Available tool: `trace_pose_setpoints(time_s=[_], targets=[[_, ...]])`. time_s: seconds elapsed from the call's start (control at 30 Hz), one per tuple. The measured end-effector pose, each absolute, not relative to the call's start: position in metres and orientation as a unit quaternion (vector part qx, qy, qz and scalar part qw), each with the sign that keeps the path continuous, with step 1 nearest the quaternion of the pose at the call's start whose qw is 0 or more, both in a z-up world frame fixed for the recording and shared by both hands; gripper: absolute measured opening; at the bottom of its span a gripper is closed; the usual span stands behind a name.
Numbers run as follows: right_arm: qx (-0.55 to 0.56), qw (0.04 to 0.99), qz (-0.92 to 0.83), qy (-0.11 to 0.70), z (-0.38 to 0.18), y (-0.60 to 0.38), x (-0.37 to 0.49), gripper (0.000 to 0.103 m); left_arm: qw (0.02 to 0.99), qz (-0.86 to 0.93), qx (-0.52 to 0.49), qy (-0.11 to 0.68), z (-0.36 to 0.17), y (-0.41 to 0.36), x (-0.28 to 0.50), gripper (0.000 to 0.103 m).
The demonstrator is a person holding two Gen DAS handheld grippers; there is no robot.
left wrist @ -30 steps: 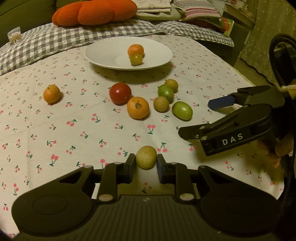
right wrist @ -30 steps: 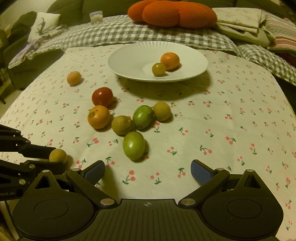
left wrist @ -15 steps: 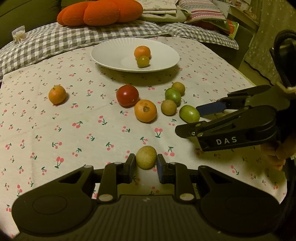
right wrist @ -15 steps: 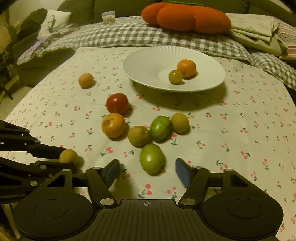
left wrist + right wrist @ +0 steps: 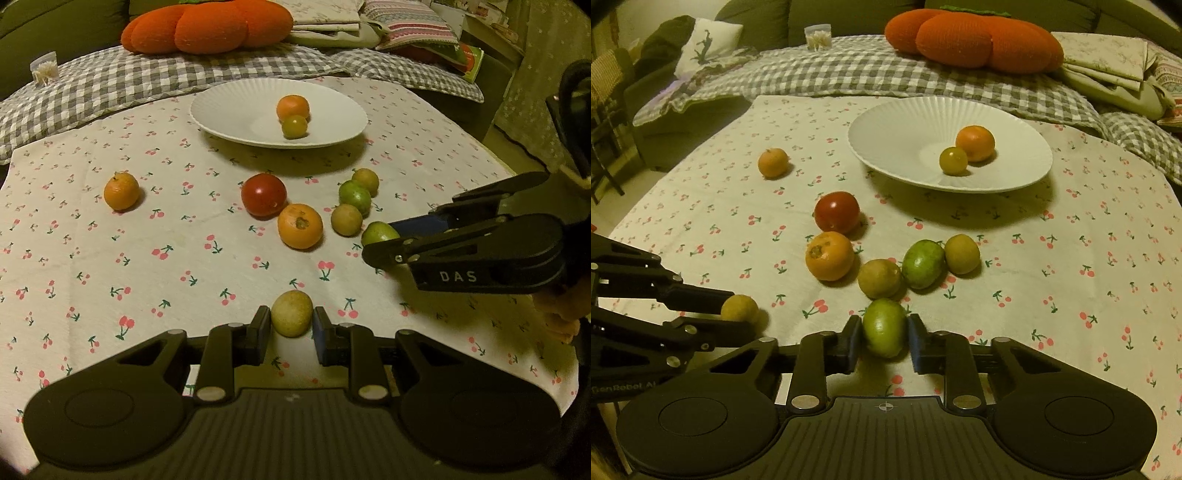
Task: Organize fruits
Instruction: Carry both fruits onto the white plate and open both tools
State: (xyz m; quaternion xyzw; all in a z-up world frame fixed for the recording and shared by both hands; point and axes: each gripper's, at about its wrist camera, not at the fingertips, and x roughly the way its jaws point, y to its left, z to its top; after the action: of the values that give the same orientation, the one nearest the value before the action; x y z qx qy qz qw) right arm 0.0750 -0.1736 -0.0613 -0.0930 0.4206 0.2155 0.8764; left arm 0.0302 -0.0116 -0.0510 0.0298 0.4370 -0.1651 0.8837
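Observation:
My left gripper (image 5: 290, 326) is shut on a yellowish-brown fruit (image 5: 291, 313), also seen in the right wrist view (image 5: 739, 308). My right gripper (image 5: 882, 338) is shut on a green fruit (image 5: 884, 326), which shows between its fingers in the left wrist view (image 5: 378, 233). A white plate (image 5: 905, 147) at the back holds an orange (image 5: 975, 143) and a small yellow-green fruit (image 5: 953, 160). On the cloth lie a red tomato (image 5: 837, 212), an orange (image 5: 829, 255), a brown fruit (image 5: 880, 278), a green fruit (image 5: 923, 263) and another brown fruit (image 5: 962, 253).
A lone small orange (image 5: 773, 163) lies on the cherry-print cloth at the left. Behind the table are a grey checked blanket (image 5: 849, 70), an orange pumpkin cushion (image 5: 971, 37) and folded linens. The table edge drops off at the right in the left wrist view.
My right gripper moved forward and left over the green fruit and closed its open jaws on it. My left gripper stayed shut on the yellowish fruit and lifted slightly.

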Motion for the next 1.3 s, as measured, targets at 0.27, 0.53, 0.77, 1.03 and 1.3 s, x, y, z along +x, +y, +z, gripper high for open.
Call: trace_pose_setpoints(time_s=[0.27, 0.53, 0.77, 1.03, 1.3], targets=[[-0.091, 0.878, 0.211, 0.42, -0.057, -0.174, 0.076, 0.024, 0.89, -0.155, 0.024, 0.429, -0.047, -0.008, 0.034, 0.023], [-0.078, 0.884, 0.211, 0.41, -0.043, -0.177, 0.075, 0.024, 0.898, -0.145, 0.017, 0.414, -0.038, -0.007, 0.044, 0.023], [-0.068, 0.893, 0.208, 0.394, -0.029, -0.177, 0.081, 0.024, 0.906, -0.14, 0.011, 0.399, -0.028, -0.008, 0.055, 0.023], [-0.056, 0.903, 0.197, 0.377, -0.014, -0.181, 0.094, 0.024, 0.913, -0.135, 0.006, 0.384, -0.019, -0.011, 0.071, 0.022], [-0.037, 0.913, 0.184, 0.362, -0.002, -0.186, 0.113, 0.024, 0.922, -0.131, -0.002, 0.364, -0.01, -0.015, 0.093, 0.022]])
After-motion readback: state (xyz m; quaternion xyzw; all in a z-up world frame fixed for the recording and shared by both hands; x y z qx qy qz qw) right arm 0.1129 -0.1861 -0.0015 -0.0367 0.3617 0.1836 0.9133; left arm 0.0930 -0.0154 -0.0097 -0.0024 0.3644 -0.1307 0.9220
